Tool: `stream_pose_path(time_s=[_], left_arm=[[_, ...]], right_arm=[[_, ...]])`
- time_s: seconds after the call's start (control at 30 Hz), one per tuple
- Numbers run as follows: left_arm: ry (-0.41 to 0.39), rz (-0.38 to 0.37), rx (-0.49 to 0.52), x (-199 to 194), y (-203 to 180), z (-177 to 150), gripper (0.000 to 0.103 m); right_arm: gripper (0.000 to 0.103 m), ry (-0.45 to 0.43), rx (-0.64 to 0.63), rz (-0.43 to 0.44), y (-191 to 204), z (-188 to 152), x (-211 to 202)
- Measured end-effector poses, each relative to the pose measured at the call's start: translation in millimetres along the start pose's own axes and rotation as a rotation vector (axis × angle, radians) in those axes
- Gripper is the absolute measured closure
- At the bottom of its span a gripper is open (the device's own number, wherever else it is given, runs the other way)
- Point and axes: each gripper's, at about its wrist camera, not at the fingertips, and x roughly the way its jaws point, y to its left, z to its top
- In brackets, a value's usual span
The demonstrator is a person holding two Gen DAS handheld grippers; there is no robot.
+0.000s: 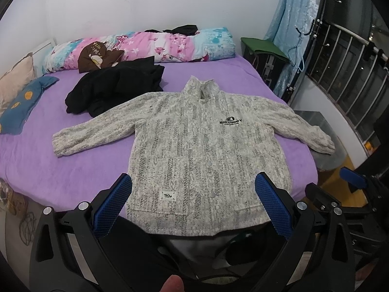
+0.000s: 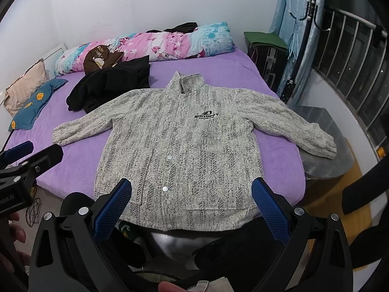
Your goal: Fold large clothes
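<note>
A large grey-and-cream patterned jacket (image 1: 194, 150) lies flat, front up, on the purple bed (image 1: 73, 160), collar away from me, both sleeves spread out. It also shows in the right wrist view (image 2: 184, 150). My left gripper (image 1: 193, 182) is open and empty, held above the jacket's hem. My right gripper (image 2: 192, 182) is open and empty, also held above the hem near the bed's front edge. The right gripper's blue pad shows at the right of the left wrist view (image 1: 352, 180); the left gripper shows at the left of the right wrist view (image 2: 29, 155).
A black garment (image 1: 114, 87) lies bunched behind the jacket's left sleeve. A floral rolled quilt (image 1: 155, 46), a brown cap (image 1: 97, 58) and pillows (image 1: 22, 102) line the back and left. A grey metal box (image 2: 323, 150) stands right of the bed under the right sleeve. Window bars (image 1: 350, 73) are at right.
</note>
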Motion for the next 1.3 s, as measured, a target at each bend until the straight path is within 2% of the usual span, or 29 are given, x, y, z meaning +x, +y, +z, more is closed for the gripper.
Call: stream_pose_path(time_s=[0.3,0.57,0.67,0.77,0.93,0.97,1.03,1.17,1.3], left_arm=[[0.005,-0.001,0.0,4.0,4.8,-1.5,0.006],[0.023,-0.033,-0.08,18.6,45.2,0.9,0.006],[0.025,-0.064,-0.158,32.3,77.4,4.3,0.006],[0.018,-0.14,-0.277,45.7,116.1,8.2,0.006],[0.006,-0.216,-0.43,67.8,176.3,8.2,0.006],[-0.002,-0.219,-0.452,73.2,190.3,7.1,0.006],[-0.018,-0.164,-0.47,83.2,214.5,6.0,0.006],[-0.028,-0.118,-0.542,109.7,264.3,2.9,0.006],[-0.039,-0.131,-0.652,148.6,324.6,-4.6,0.006]], right_arm=[[0.006,0.0,-0.023,-0.001,9.8,4.1,3.6],[0.006,0.016,-0.077,-0.008,35.8,10.5,15.5],[0.006,0.032,-0.091,-0.007,43.9,13.4,22.2],[0.006,0.038,-0.089,0.073,52.3,17.3,33.1],[0.006,0.069,-0.081,0.137,73.2,24.4,61.5],[0.006,0.072,-0.087,0.142,77.5,25.5,65.3],[0.006,0.073,-0.134,0.147,97.7,29.2,77.6],[0.006,0.113,-0.192,0.162,129.0,36.3,104.7],[0.006,0.137,-0.227,0.178,150.9,40.9,124.6]])
